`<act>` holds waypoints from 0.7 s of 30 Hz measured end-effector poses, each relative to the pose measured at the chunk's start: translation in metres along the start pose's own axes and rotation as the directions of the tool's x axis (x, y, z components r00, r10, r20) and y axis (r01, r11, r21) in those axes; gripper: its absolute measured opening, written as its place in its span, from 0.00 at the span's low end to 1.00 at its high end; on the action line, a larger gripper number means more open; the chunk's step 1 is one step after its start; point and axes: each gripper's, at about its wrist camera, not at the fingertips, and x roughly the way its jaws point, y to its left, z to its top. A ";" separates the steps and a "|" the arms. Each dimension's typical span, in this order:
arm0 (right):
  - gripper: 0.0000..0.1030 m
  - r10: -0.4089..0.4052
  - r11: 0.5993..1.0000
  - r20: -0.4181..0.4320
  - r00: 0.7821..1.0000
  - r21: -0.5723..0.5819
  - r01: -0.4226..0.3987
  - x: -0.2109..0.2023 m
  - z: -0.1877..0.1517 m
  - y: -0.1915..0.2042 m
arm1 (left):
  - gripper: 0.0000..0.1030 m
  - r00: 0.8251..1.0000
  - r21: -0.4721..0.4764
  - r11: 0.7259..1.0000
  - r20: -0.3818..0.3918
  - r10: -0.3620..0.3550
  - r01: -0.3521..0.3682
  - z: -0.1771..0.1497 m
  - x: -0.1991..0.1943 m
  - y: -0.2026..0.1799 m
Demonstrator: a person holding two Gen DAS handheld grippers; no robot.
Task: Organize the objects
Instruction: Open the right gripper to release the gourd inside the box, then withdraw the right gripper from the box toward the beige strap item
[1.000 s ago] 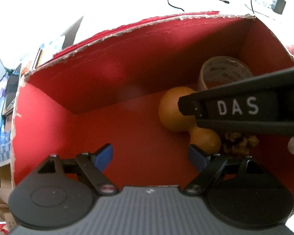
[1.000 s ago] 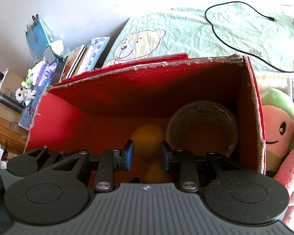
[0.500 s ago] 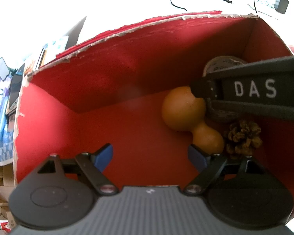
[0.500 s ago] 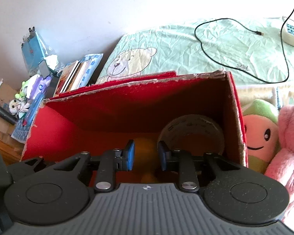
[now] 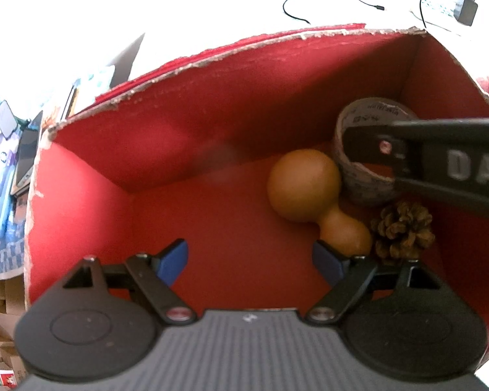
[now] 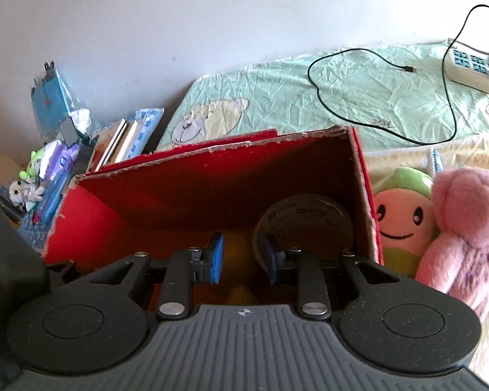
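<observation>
red box [image 5: 185, 123] holding gourd [image 5: 304, 189], tape roll [image 5: 358, 176] at 2 o'clock, pinecone [image 5: 402, 229] at 3 o'clock. left gripper [image 5: 249, 259] fingers spread wide, empty; right gripper [image 6: 244, 257] fingers parted, empty, above the box.

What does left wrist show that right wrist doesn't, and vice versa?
Left wrist only: the pine cone on the box floor beside the gourd, the whole gourd, and the right gripper's arm reaching in from the right; the left gripper is open and empty.

Right wrist only: two plush toys right of the box, the bear-print sheet, the stacked books; the right gripper is open.

Both: the red box, the tape roll, the black cable.
</observation>
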 end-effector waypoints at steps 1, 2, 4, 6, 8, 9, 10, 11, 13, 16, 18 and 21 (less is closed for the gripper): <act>0.27 0.003 1.000 0.018 1.000 0.009 -0.003 -0.004 -0.001 -0.001 | 0.83 1.000 -0.004 1.000 0.008 0.000 0.001 -0.001 -0.002 0.000; 0.27 0.007 1.000 0.034 0.999 0.019 -0.008 -0.009 -0.001 -0.002 | 0.83 1.000 -0.005 1.000 0.014 0.002 -0.002 -0.001 -0.003 -0.001; 0.28 0.014 0.999 0.072 0.997 0.034 -0.016 -0.019 -0.003 -0.004 | 0.83 0.999 0.002 1.000 0.027 0.020 -0.020 -0.002 -0.007 -0.004; 0.38 -0.005 1.000 0.118 0.993 0.031 0.001 -0.029 -0.005 -0.004 | 0.83 0.998 0.006 0.999 0.052 0.035 -0.036 -0.003 -0.016 -0.007; 0.39 -0.021 1.000 0.168 0.986 0.022 0.017 -0.039 -0.005 -0.002 | 0.83 0.996 0.003 0.999 0.087 0.038 -0.039 -0.002 -0.028 -0.006; 0.40 -0.021 1.000 0.183 0.983 0.022 0.017 -0.044 -0.006 -0.003 | 0.84 0.994 0.003 0.999 0.099 0.047 -0.047 -0.004 -0.034 -0.008; 0.40 -0.019 0.999 0.195 0.981 0.028 0.014 -0.049 -0.007 -0.003 | 0.84 0.992 0.003 0.998 0.110 0.058 -0.058 -0.003 -0.039 -0.008; 0.44 -0.020 0.999 0.203 0.979 0.036 0.013 -0.051 -0.006 -0.005 | 0.84 0.991 0.001 0.998 0.117 0.064 -0.065 -0.004 -0.043 -0.008; 0.48 -0.026 0.999 0.225 0.974 0.047 0.015 -0.058 -0.009 -0.006 | 0.84 0.990 -0.005 0.998 0.126 0.062 -0.062 -0.007 -0.052 -0.009; 0.55 -0.036 0.998 0.260 0.965 0.057 0.022 -0.068 -0.016 -0.007 | 0.86 0.987 -0.012 0.998 0.150 0.065 -0.064 -0.013 -0.064 -0.006; 0.55 -0.032 0.998 0.265 0.964 0.054 0.018 -0.073 -0.020 -0.006 | 0.88 0.982 -0.015 0.997 0.174 0.074 -0.073 -0.019 -0.057 0.003; 0.56 -0.004 0.999 0.259 0.966 0.047 -0.009 -0.078 -0.025 -0.006 | 0.89 0.977 -0.022 0.997 0.200 0.078 -0.075 -0.025 -0.065 0.002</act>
